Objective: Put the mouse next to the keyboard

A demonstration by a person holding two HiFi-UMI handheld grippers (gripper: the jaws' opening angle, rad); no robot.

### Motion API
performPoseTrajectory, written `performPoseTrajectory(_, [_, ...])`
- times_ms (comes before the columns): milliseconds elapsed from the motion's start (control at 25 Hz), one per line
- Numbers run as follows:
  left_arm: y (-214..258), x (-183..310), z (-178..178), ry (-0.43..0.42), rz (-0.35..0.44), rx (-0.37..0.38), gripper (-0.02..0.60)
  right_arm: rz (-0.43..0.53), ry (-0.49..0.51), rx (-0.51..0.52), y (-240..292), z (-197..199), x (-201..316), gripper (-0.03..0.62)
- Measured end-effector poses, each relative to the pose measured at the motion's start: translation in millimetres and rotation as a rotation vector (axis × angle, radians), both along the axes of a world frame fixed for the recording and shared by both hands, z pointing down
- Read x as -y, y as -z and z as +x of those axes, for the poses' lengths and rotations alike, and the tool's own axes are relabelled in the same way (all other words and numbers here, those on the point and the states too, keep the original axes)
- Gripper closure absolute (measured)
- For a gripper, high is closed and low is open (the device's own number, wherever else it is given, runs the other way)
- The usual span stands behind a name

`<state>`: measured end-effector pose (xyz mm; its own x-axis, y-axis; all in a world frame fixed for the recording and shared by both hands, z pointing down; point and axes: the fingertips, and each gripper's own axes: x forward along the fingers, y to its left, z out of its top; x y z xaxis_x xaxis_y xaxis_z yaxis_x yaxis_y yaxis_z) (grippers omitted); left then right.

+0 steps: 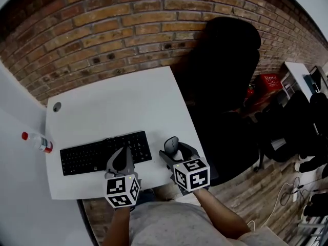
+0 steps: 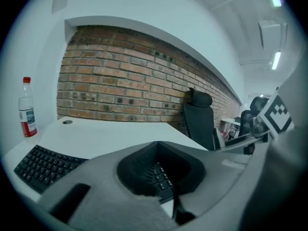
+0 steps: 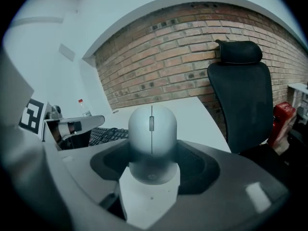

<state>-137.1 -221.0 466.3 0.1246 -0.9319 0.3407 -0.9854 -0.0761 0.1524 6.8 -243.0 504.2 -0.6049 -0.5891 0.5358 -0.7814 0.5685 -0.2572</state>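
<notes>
Right gripper (image 1: pixel 177 150) grips mouse (image 3: pixel 152 129), lower centre of head view, just right of keyboard (image 1: pixel 92 155). Left gripper (image 1: pixel 122 162) clenched on nothing, over the keys. Best to lower the mouse flat onto table (image 1: pixel 118 101) beside the keyboard, then release gently.

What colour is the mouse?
Pale grey. The mouse shows best in the right gripper view.

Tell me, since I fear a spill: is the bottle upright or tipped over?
Upright. In the left gripper view the bottle stands on its base, with its red end uppermost.
</notes>
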Motion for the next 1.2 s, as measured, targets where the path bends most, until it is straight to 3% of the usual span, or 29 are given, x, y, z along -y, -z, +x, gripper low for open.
performPoseTrajectory(520, [-22.8, 48.1, -28.5, -0.071, -0.031, -0.019, 0.588, -0.172, -0.075, -0.118, -49.7, -14.7, 28.2, 0.29])
performPoseTrajectory(1200, [-32.2, 71.3, -34.9, -0.136, -0.044, -0.057, 0.588, -0.302, -0.119, -0.302, -78.6, -16.4, 41.7, 0.289])
